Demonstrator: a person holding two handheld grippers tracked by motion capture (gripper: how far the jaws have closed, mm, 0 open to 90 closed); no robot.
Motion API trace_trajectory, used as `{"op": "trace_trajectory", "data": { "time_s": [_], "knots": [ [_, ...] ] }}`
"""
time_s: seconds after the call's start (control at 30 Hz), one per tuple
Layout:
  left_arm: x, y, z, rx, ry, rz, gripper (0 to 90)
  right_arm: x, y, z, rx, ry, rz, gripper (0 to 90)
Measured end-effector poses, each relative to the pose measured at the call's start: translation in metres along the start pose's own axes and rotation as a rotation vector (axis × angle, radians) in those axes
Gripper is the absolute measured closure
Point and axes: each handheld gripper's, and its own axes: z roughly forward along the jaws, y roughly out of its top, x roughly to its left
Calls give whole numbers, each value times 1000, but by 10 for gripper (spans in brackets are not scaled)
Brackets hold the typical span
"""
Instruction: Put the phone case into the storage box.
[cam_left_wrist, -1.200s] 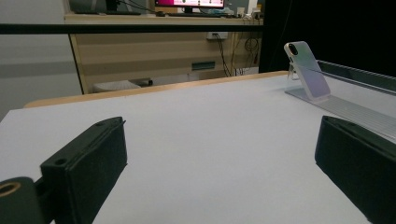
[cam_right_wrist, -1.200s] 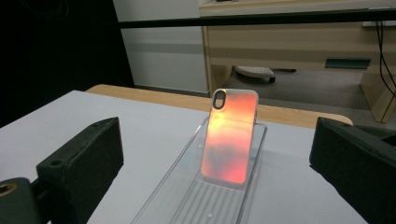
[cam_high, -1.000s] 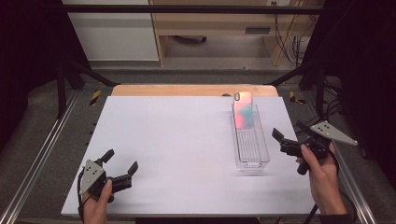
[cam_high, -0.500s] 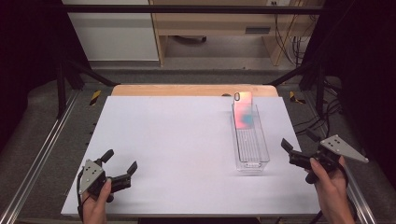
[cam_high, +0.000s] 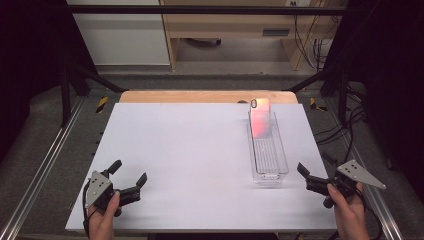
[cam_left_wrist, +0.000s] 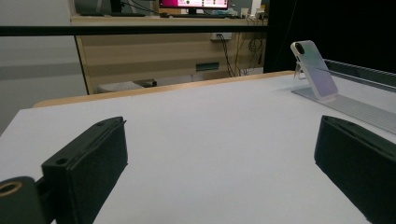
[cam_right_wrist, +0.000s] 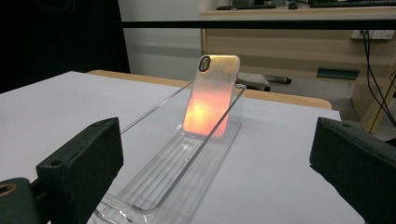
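White table top (cam_high: 200, 150)
A clear plastic tray (cam_high: 268, 150) lies on its right side, lengthwise, near the far edge.

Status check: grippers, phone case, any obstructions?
Left gripper and right gripper: open, empty. Phone case leans upright at far end of clear tray, untouched. Nothing between right gripper and tray.

No legible text, label, brand or number. The monitor (cam_left_wrist: 194, 3) at the far side, in the left gripper view, shows coloured bands too small to read.
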Motion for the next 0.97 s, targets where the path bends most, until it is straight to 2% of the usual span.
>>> {"op": "trace_trajectory", "data": {
  "time_s": [0.3, 0.53, 0.7, 0.97],
  "knots": [
    [-1, -1, 2, 4, -2, 1, 20, 5, -16, 2, -11, 42, 13, 35],
    [-2, 0, 3, -4, 15, 16, 20, 11, -28, 13, -40, 67, 26, 42],
    [0, 1, 4, -22, -1, 4, 19, 19, -28, 26, -51, 87, 6, 43],
    [1, 3, 3, -52, -17, -14, 18, 29, -26, 32, -57, 93, -22, 40]
  ]
}}
